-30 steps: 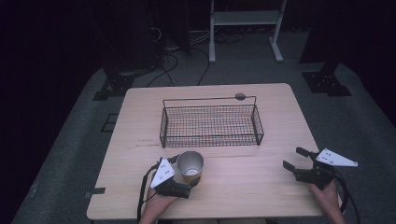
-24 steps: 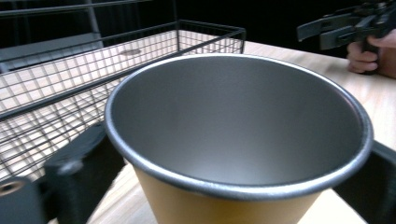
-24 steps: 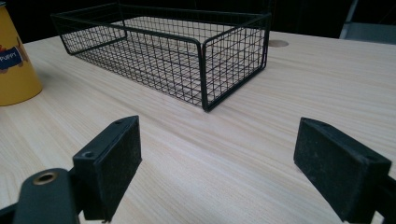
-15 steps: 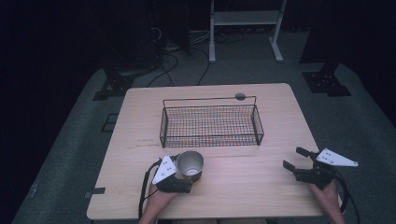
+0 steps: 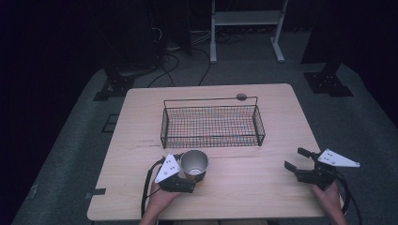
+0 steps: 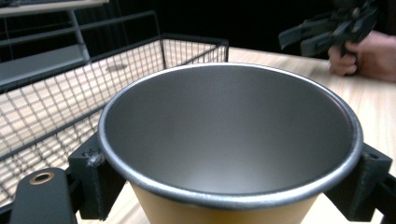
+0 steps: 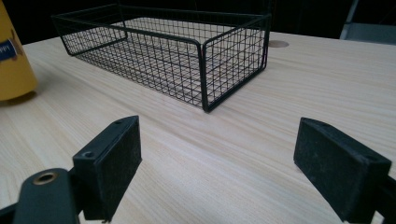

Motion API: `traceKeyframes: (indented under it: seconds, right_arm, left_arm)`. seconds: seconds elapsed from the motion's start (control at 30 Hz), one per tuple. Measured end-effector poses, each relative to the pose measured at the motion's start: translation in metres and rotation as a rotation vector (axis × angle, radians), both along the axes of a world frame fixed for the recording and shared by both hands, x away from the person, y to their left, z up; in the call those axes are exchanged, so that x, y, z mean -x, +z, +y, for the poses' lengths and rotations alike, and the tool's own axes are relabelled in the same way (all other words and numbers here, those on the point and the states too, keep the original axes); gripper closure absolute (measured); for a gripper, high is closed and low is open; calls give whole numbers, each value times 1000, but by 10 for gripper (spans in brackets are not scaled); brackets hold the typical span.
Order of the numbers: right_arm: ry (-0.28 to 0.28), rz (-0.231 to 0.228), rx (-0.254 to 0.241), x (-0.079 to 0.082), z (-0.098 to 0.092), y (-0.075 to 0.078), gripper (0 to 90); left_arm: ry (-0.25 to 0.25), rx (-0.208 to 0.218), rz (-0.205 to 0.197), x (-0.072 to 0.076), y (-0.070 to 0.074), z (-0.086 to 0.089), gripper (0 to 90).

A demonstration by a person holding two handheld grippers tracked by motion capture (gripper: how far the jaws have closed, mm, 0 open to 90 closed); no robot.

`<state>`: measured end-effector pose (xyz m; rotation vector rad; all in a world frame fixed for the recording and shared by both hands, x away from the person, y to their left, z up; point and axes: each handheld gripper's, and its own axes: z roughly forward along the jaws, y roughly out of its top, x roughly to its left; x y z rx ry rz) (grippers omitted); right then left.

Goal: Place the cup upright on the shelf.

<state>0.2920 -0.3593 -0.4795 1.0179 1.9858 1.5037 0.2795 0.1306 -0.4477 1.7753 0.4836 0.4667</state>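
Observation:
A metal cup (image 5: pixel 194 161) with a yellow outside stands upright on the wooden table (image 5: pixel 263 187), near its front edge left of centre. My left gripper (image 5: pixel 190 174) is shut on the cup, one jaw pressed to each side of it just below the rim (image 6: pixel 229 196). The cup's inside is empty. My right gripper (image 5: pixel 295 158) hovers low over the table's front right, open, with bare wood between its jaws (image 7: pixel 219 154). In the right gripper view the cup (image 7: pixel 11 56) stands at the far left.
A black wire basket (image 5: pixel 213 140), empty, sits mid-table just behind the cup. A round hole (image 5: pixel 241 97) lies behind the basket. Bare wood stretches between the two grippers. A person's hand (image 6: pixel 359 56) holds the right gripper.
The left gripper and the cup have crept slightly forward toward the basket. The right gripper has stayed put.

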Motion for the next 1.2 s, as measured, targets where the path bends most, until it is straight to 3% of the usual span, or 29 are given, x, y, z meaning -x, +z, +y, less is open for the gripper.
traceKeyframes:
  seconds: [0.47,1.2]
  right_arm:
    - [1,0,8,0,1,0,140]
    - [3,0,12,0,2,0,140]
  left_arm:
    - [-49,43,-4,-14,25,-4,134]
    - [-58,44,-21,-41,56,-7,135]
